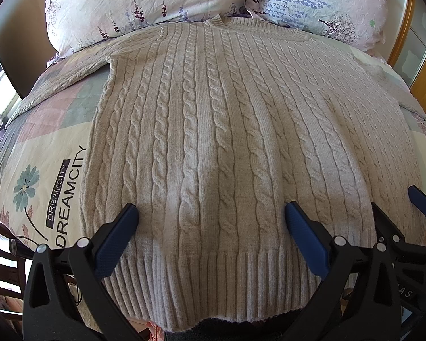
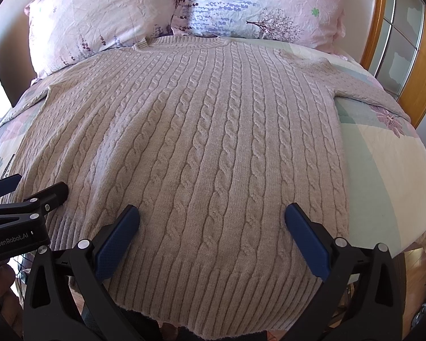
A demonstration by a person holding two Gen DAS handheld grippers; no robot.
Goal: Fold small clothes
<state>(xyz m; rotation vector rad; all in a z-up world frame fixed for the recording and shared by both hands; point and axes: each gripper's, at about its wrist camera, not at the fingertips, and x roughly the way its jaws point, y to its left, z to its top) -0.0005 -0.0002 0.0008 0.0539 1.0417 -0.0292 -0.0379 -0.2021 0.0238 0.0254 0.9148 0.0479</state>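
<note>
A beige cable-knit sweater (image 1: 213, 130) lies flat on the bed, collar at the far end, ribbed hem nearest me; it also shows in the right wrist view (image 2: 201, 142). Its sleeves stretch out to both sides. My left gripper (image 1: 211, 216) is open and empty, hovering over the hem's left part. My right gripper (image 2: 212, 216) is open and empty over the hem's right part. The right gripper's fingers (image 1: 420, 201) show at the right edge of the left wrist view, and the left gripper's fingers (image 2: 51, 193) at the left edge of the right wrist view.
Two floral pillows (image 1: 144, 2) (image 2: 264, 2) lie at the head of the bed. The patterned bedspread (image 1: 42, 170) (image 2: 383, 164) shows on both sides of the sweater. A wooden-framed cabinet (image 2: 397, 42) stands to the right of the bed.
</note>
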